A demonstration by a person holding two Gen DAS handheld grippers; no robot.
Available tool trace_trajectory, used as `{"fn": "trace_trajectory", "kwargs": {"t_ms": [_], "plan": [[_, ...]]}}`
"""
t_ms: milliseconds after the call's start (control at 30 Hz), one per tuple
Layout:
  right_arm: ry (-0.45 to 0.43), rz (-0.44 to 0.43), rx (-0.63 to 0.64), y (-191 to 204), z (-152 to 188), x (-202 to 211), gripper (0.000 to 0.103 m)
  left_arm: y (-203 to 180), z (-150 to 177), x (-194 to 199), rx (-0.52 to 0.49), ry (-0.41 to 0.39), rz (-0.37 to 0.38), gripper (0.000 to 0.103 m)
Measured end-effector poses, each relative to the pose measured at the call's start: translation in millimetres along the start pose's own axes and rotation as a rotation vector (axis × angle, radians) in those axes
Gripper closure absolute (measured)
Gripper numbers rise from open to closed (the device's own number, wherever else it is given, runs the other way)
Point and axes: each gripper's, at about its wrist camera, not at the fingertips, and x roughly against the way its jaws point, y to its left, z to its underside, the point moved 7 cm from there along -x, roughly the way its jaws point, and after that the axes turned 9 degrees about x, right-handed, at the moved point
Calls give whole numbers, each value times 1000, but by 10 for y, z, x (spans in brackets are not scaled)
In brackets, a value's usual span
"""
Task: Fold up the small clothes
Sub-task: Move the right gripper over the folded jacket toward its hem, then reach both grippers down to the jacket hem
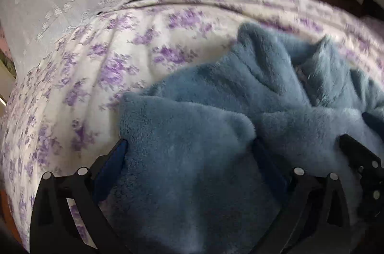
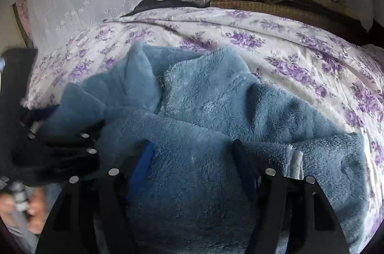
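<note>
Floral bedsheet (image 2: 300,66) under blue fleece garment (image 2: 204,109)

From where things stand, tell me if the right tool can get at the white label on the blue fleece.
Probably yes. The white label lies exposed on the blue fleece, just beside the right tool, with nothing covering it. The tool's fingers straddle a bunched fold, so it would need to shift sideways.

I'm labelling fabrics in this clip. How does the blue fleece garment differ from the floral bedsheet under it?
The blue fleece garment is plain blue and fluffy; the floral bedsheet is white with purple flowers and looks smooth. The garment lies bunched in thick folds, while the bedsheet is spread mostly flat with shallow creases. The garment covers only part of the bedsheet. Both are soft cloth.
</note>
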Motion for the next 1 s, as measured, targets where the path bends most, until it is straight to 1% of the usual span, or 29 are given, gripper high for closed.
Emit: {"fn": "trace_trajectory", "kwargs": {"t_ms": [33,100,167,200,233,267,300,333,367,400,433,500,533,567,667,833,933,1000], "plan": [[-28,-11,-24,-24,12,103,34,45,-9,53,12,-6,10,4],[-53,-30,-61,-71,76,323,34,171,37,189,48,-17,46,4],[-66,-53,-63,-96,151,525,33,252,144,264,45,19,76,4],[-67,-60,-68,-114,231,613,28,276,220,286,38,36,90,4],[-54,-68,-74,-131,344,641,25,289,291,296,31,45,99,4],[-22,-83,-72,-138,485,590,22,305,399,281,19,50,93,4],[-5,-92,-63,-130,586,537,22,306,479,265,10,47,84,4],[-8,-90,-50,-119,616,530,22,300,527,261,7,33,79,4],[-19,-81,-49,-120,571,559,22,310,530,293,7,24,71,4],[-56,-64,-62,-135,518,665,22,328,513,333,10,17,61,4],[-111,-45,-70,-155,490,798,22,358,512,396,21,6,57,4],[-159,-18,-85,-189,556,989,21,428,577,551,37,-20,76,4],[-167,-31,-110,-221,635,1068,20,454,663,622,28,-19,89,4],[-166,-44,-131,-262,685,1090,19,473,735,661,20,-13,95,4],[-127,-56,-225,-417,994,1139,18,526,980,717,-2,16,99,4],[-165,-88,-332,-580,1220,1300,18,616,1201,883,4,24,143,4],[-141,-133,-407,-650,1433,1311,18,659,1405,963,-7,35,161,4],[-147,-168,-425,-647,1502,1345,18,674,1517,999,-14,46,177,4]]}}
